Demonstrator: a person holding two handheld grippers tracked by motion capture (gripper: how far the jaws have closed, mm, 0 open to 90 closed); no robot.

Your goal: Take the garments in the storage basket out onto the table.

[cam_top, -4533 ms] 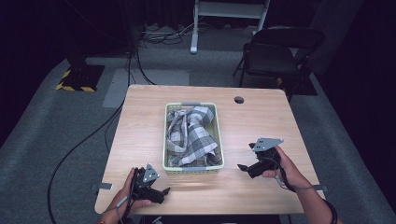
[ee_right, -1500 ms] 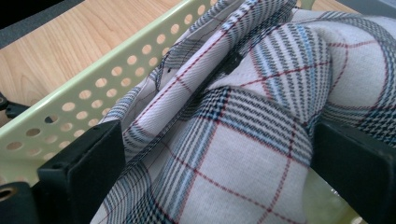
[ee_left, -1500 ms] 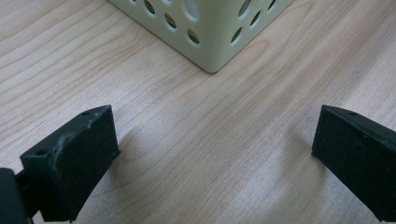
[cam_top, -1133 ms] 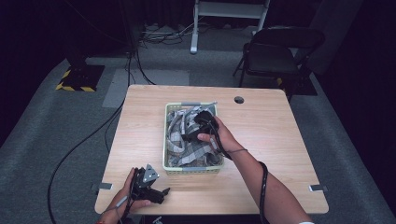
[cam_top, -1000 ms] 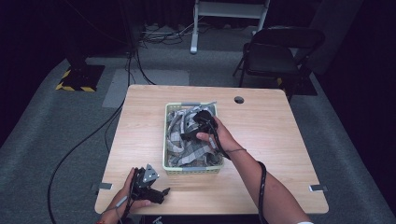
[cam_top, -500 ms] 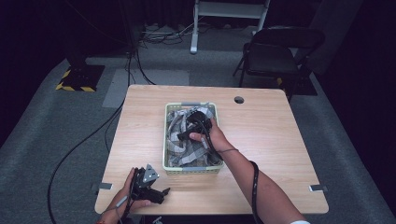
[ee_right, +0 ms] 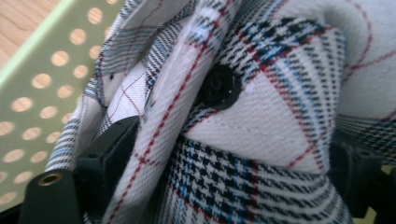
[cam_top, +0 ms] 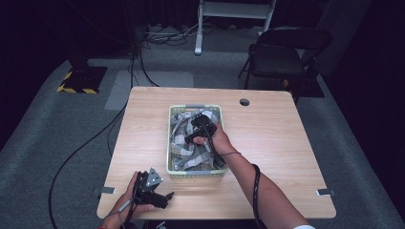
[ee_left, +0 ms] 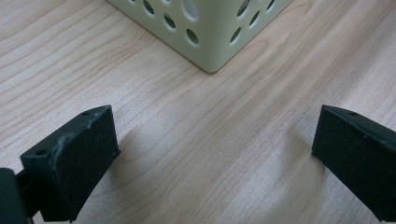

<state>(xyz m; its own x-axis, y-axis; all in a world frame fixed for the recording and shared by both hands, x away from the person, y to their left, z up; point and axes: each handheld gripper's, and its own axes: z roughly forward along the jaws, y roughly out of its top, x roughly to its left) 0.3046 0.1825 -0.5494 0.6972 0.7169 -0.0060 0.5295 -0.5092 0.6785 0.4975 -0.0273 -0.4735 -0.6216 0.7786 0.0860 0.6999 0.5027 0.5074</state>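
The surface [cam_top: 286, 143] carries a pale green basket [cam_top: 170, 143], and the plaid cloth [cam_top: 191, 157] lies crumpled inside it, so its long axis and direction cannot be read. The right claw [cam_top: 197, 130] is pushed down into the cloth; its jaws have just been closing, with a fold and a black button [ee_right: 219, 87] between them, tips buried. The left claw [cam_top: 160, 196] rests near the basket corner, jaws wide, empty.

Studio-like lab: black curtains, floor cables [cam_top: 86, 143], hazard-taped stand base [cam_top: 79, 81], folding chair [cam_top: 282, 55].
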